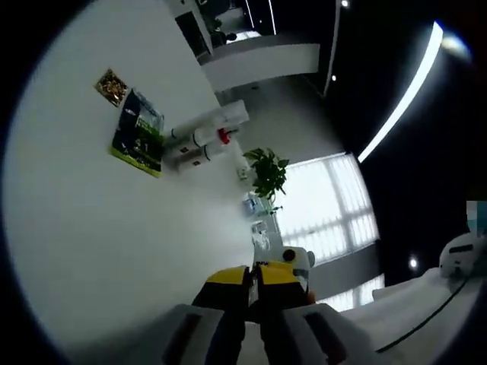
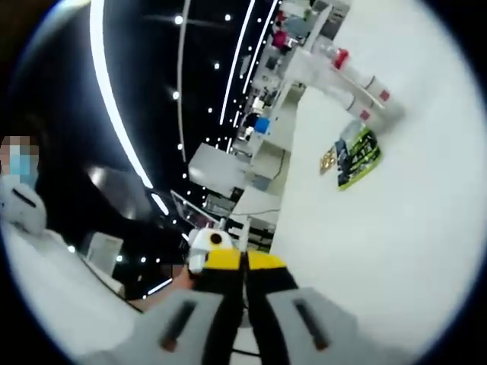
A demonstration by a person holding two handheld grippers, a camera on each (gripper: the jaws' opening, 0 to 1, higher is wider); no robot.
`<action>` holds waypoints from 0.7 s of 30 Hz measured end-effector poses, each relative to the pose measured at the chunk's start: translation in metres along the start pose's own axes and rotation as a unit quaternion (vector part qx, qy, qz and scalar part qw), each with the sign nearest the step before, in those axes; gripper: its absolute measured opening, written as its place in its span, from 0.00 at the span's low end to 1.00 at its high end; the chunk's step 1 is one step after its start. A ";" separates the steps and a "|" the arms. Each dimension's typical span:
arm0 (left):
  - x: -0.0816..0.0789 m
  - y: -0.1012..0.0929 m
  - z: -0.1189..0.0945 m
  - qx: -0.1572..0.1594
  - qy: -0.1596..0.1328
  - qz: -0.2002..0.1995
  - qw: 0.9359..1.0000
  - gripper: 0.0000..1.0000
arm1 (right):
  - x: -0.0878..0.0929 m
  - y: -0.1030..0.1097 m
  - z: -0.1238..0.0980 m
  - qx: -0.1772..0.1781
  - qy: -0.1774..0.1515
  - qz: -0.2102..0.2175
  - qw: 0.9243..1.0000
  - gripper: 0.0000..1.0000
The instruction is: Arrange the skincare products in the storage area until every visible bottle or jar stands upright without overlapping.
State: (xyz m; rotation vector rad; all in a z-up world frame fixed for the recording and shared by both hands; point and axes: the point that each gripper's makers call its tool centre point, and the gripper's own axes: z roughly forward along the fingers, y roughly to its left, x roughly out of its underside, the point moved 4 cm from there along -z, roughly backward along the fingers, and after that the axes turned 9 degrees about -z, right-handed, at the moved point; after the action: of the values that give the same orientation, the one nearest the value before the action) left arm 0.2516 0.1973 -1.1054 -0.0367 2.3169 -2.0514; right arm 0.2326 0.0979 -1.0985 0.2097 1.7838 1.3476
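In the left gripper view, several white skincare bottles and tubes (image 1: pixel 204 135) with red caps lie clustered on the white table (image 1: pixel 114 228), far ahead of my left gripper (image 1: pixel 253 280). Its yellow-tipped jaws are shut with nothing between them. The right gripper view is rolled the other way. There the same white bottles (image 2: pixel 346 76) lie at the upper right, well away from my right gripper (image 2: pixel 243 262), whose jaws also meet with nothing held. Whether any bottle stands upright is too small to tell.
A green and black packet (image 1: pixel 139 135) and a small gold packet (image 1: pixel 112 86) lie beside the bottles; the green packet (image 2: pixel 356 158) lies below them in the right gripper view. A potted plant (image 1: pixel 268 173) stands past the table edge. A person in white (image 2: pixel 23 205) is close by.
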 end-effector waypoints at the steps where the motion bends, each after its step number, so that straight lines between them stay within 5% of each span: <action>1: 0.001 0.002 -0.001 -0.008 -0.001 0.007 1.000 0.02 | 0.000 -0.001 -0.001 0.001 -0.001 0.001 1.000 0.00; 15: -0.019 0.003 -0.016 -0.011 -0.032 0.020 0.999 0.01 | 0.001 -0.009 -0.003 0.034 -0.015 0.007 0.999 0.17; 21: -0.035 0.011 -0.025 -0.028 -0.058 0.014 0.998 0.00 | 0.004 -0.020 -0.005 0.109 0.024 -0.075 0.991 0.37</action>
State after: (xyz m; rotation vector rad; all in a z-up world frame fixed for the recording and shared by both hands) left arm 0.2856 0.2249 -1.1125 -0.1215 2.2913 -1.9180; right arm 0.2339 0.0890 -1.1179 0.1581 1.9478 1.0597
